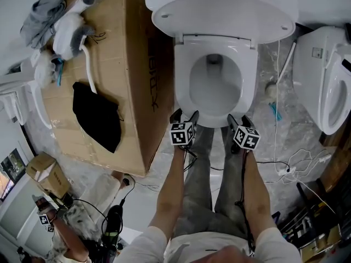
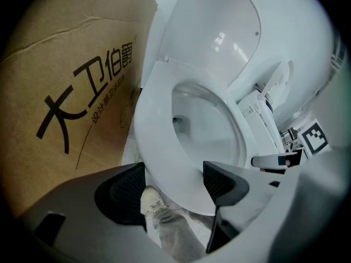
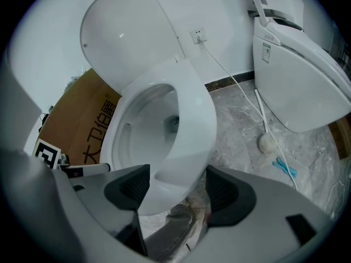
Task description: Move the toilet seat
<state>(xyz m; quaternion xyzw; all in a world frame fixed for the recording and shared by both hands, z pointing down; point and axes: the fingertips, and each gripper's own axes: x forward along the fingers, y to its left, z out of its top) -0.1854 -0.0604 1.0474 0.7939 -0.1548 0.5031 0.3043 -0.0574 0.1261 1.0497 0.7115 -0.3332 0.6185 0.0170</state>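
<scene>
The white oval plastic toilet seat (image 1: 182, 81) lies flat on the white bowl (image 1: 216, 86), its long way pointing away; its front edge sits between the wide-spread, unpinching jaws of the left gripper (image 1: 185, 115) and right gripper (image 1: 239, 119); both look equally near.

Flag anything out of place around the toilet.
Clutter rather than damage: a black cloth lies crumpled on the cardboard box left of the toilet, and a loose white cable plus a small blue item lie on the floor to its right.
</scene>
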